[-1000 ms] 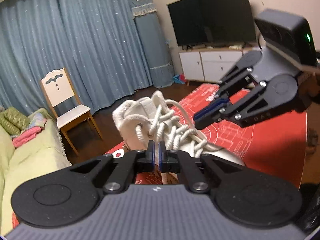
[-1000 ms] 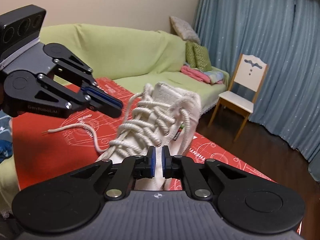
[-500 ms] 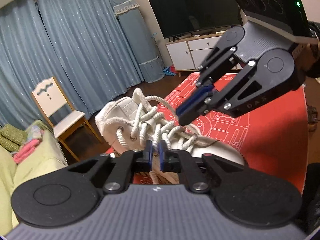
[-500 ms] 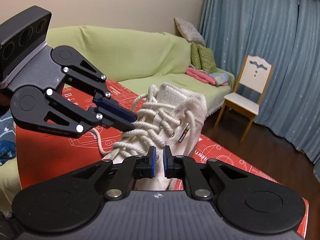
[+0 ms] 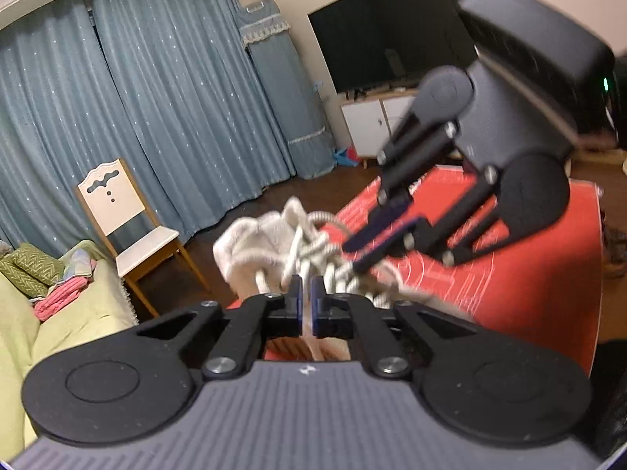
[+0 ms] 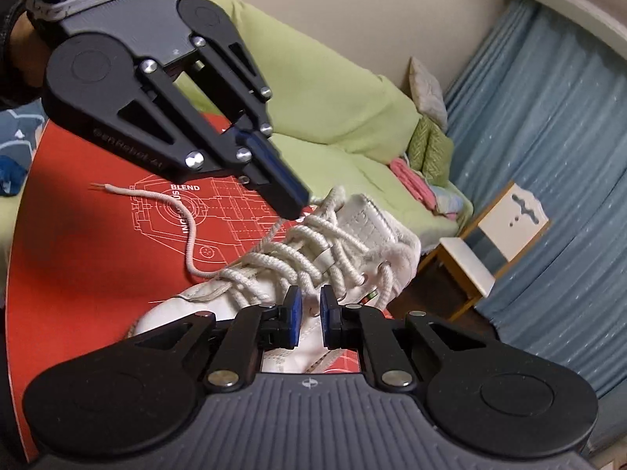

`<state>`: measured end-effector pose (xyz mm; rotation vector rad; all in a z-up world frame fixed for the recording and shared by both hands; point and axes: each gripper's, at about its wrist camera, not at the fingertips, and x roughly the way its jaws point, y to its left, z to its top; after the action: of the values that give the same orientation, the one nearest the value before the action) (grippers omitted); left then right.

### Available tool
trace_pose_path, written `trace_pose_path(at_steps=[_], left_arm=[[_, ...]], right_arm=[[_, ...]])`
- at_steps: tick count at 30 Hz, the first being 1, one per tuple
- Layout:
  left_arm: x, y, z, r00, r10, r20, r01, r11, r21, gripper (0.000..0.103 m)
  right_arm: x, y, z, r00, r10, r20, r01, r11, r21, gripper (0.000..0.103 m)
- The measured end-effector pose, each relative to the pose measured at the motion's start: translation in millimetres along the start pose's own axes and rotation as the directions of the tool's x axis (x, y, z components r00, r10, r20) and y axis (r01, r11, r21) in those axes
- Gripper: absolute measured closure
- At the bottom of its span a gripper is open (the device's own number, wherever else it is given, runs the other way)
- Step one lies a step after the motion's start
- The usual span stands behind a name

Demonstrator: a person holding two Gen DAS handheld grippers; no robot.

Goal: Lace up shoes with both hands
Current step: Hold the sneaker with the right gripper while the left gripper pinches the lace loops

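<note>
Since the earlier frame the right gripper (image 6: 309,315) has rolled over the white shoe (image 6: 313,274) on the red mat (image 6: 98,243), jaws parted and empty, while the left gripper (image 6: 292,205), opening, still pinches the soft, limp lace (image 6: 188,231), best gripped near its stiff tip
</note>
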<state>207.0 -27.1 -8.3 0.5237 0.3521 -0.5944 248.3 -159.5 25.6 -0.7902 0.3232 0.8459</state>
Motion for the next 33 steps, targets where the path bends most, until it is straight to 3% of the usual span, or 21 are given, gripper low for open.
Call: trace_pose_path(at_steps=[5,10,16,20,25,30,33], left_arm=[[10.2,-4.9,-6.9,1.0,0.002,-0.025,-0.002,1.0,0.012,0.09],[13.3,-5.5,-6.0,0.999,-0.005,-0.037,0.006,1.0,0.029,0.09],[15.3,-5.5,-4.4,0.999,-0.023,-0.05,0.025,0.999,0.041,0.103],[15.2,-6.9,-4.7,0.999,-0.015,-0.041,0.017,0.999,0.032,0.103],[11.7,-8.8,-2.3,1.0,-0.011,-0.017,0.011,1.0,0.026,0.103],[7.1,-11.3,-5.1,1.0,-0.004,-0.006,0.005,1.0,0.024,0.103],[8.7,-11.4,-5.5,1.0,-0.001,-0.006,0.001,1.0,0.027,0.103]], right_arm=[[10.9,8.0,1.8,0.999,0.02,-0.032,-0.022,0.997,-0.079,0.094],[17.9,16.9,3.0,0.998,0.029,-0.058,-0.036,0.991,-0.127,0.094],[24.0,6.0,3.2,0.996,0.069,-0.06,-0.072,0.996,-0.053,0.096],[20.9,5.3,3.4,0.997,0.059,-0.049,-0.06,0.998,-0.02,0.103],[2.3,-7.8,11.3,0.996,0.084,0.035,-0.087,0.993,0.082,0.103],[-6.6,-20.1,6.9,0.999,0.031,0.033,-0.034,0.994,0.104,0.103],[-12.5,-27.5,-3.6,0.997,0.072,0.029,-0.076,0.985,0.156,0.1]])
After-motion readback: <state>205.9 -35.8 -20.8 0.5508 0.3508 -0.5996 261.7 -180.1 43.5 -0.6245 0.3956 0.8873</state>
